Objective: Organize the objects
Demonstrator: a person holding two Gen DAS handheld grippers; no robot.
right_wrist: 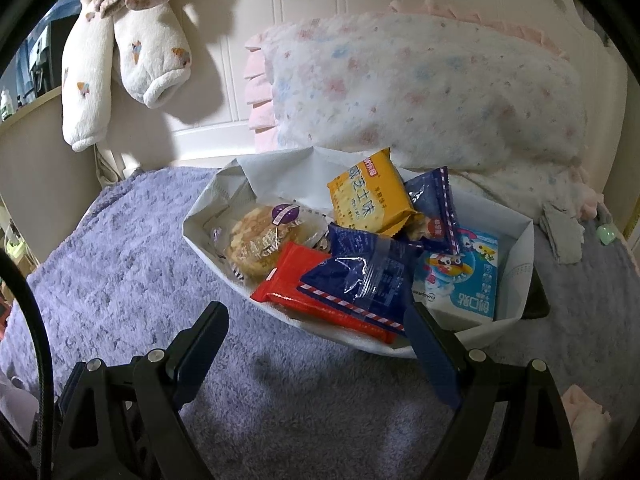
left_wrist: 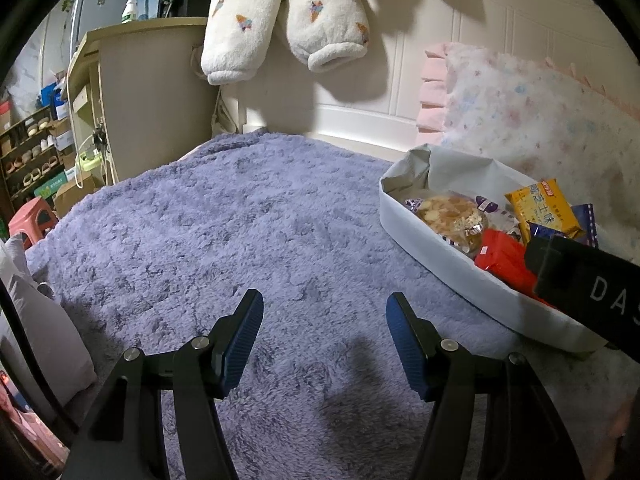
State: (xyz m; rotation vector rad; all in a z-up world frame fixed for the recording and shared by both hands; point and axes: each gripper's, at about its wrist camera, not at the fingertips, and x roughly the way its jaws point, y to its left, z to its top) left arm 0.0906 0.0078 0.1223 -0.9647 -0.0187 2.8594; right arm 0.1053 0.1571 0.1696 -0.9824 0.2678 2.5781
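Note:
A white fabric bin (right_wrist: 516, 280) sits on the purple fleece blanket (right_wrist: 120, 248). It holds a round wrapped pastry (right_wrist: 260, 244), a yellow cracker pack (right_wrist: 366, 196), a red pack (right_wrist: 296, 280), two dark blue packs (right_wrist: 360, 276) and a light-blue box (right_wrist: 460, 276). My right gripper (right_wrist: 315, 309) is open just in front of the bin with nothing clamped; its right fingertip overlaps the bin's near rim. My left gripper (left_wrist: 324, 296) hangs open over bare blanket, left of the bin (left_wrist: 420, 240). The right gripper's black body (left_wrist: 580, 280) covers the bin's near corner there.
A floral pillow (right_wrist: 420, 88) leans on the white headboard behind the bin. Fleece sleeves (left_wrist: 280, 20) hang above. A beige cabinet (left_wrist: 152, 92), shoe shelves and a pink stool (left_wrist: 32, 216) stand off the bed's left side. A grey cloth scrap (right_wrist: 560, 232) lies right of the bin.

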